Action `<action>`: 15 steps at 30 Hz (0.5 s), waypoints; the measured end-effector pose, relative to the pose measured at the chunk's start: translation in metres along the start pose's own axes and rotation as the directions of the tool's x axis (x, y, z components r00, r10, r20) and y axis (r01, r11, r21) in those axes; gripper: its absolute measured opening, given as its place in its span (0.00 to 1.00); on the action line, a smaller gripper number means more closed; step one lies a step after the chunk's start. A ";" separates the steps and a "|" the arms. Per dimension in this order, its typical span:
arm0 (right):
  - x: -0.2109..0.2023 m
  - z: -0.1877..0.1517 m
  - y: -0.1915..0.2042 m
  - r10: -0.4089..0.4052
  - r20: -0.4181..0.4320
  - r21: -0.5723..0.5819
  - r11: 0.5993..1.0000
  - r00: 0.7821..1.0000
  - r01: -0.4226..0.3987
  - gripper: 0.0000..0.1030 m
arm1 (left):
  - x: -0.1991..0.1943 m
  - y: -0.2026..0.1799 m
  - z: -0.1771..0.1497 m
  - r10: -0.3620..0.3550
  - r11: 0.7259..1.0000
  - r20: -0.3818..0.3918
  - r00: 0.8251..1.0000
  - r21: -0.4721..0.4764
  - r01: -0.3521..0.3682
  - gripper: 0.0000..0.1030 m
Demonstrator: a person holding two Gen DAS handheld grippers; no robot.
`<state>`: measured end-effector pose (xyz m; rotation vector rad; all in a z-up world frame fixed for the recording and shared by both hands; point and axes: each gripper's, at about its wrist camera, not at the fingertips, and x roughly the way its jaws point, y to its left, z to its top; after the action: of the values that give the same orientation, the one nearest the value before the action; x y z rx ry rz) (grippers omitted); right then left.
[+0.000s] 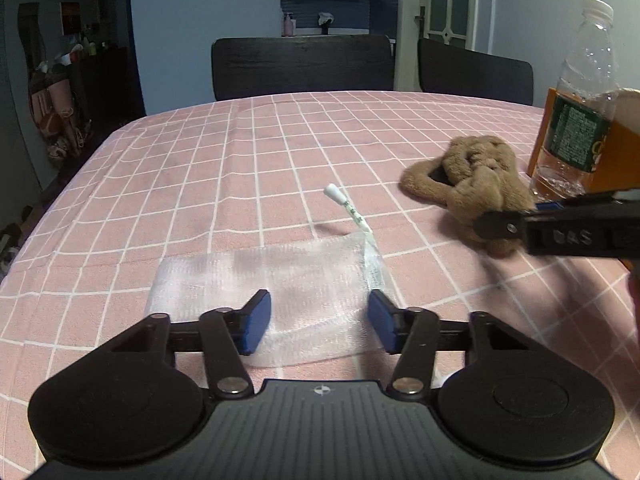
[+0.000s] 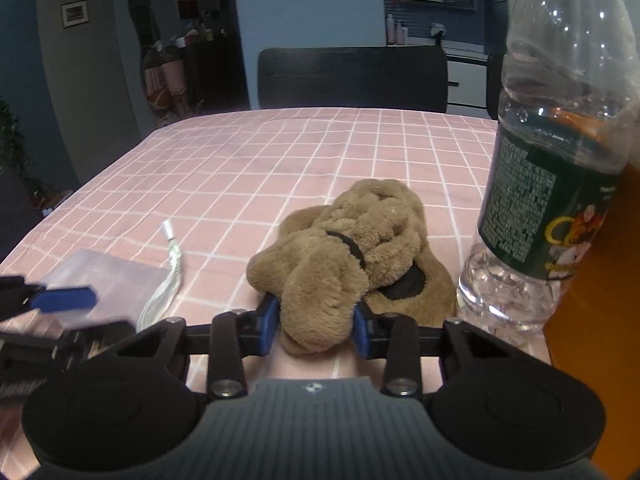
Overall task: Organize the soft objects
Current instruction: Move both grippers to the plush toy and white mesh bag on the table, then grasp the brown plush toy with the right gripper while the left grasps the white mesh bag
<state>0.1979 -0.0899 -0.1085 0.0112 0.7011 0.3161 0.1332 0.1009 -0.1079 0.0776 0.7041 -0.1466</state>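
A brown plush toy (image 2: 352,248) lies on the pink checked tablecloth (image 2: 280,168), close to the bottle. My right gripper (image 2: 316,328) is shut on its near end, with both blue pads pressed into the fur. From the left wrist view the plush toy (image 1: 476,176) sits at the right, with a right-gripper finger (image 1: 560,236) against it. A white mesh bag (image 1: 280,280) lies flat in front of me, its drawstring with a white tip (image 1: 344,204) trailing away. My left gripper (image 1: 320,320) stands open low over the bag, which lies between the pads.
A clear plastic bottle (image 2: 552,160) with a green label stands just right of the toy, against an orange box (image 2: 600,280). Two dark chairs (image 1: 300,64) stand at the table's far edge. The tablecloth drops off at the left edge (image 1: 80,168).
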 end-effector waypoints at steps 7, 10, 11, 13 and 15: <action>-0.034 -0.021 0.005 0.051 0.000 -0.007 0.999 0.999 -0.051 0.34 | 0.002 0.002 0.004 0.028 1.000 0.008 1.000 -0.013 -0.028 0.09; -0.051 -0.030 0.007 0.087 -0.001 -0.015 0.996 0.996 -0.087 0.34 | 0.002 0.000 0.005 0.042 0.999 0.009 0.999 -0.007 -0.042 0.02; -0.056 -0.032 0.007 0.096 -0.003 -0.016 0.995 0.995 -0.096 0.34 | 0.002 -0.002 0.005 0.048 0.999 0.008 0.999 -0.005 -0.048 0.01; -0.066 -0.036 0.008 0.107 -0.002 -0.019 0.994 0.994 -0.107 0.34 | 0.000 -0.004 0.004 0.057 0.998 0.009 0.998 -0.012 -0.057 0.01; -0.075 -0.040 0.006 0.113 0.004 -0.022 0.993 0.994 -0.113 0.34 | -0.004 -0.005 0.002 0.051 0.999 0.012 0.999 -0.020 -0.051 0.00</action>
<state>0.1167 -0.1095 -0.0909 0.0312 0.6932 0.4324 0.1308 0.0959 -0.1044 0.0757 0.6903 -0.0911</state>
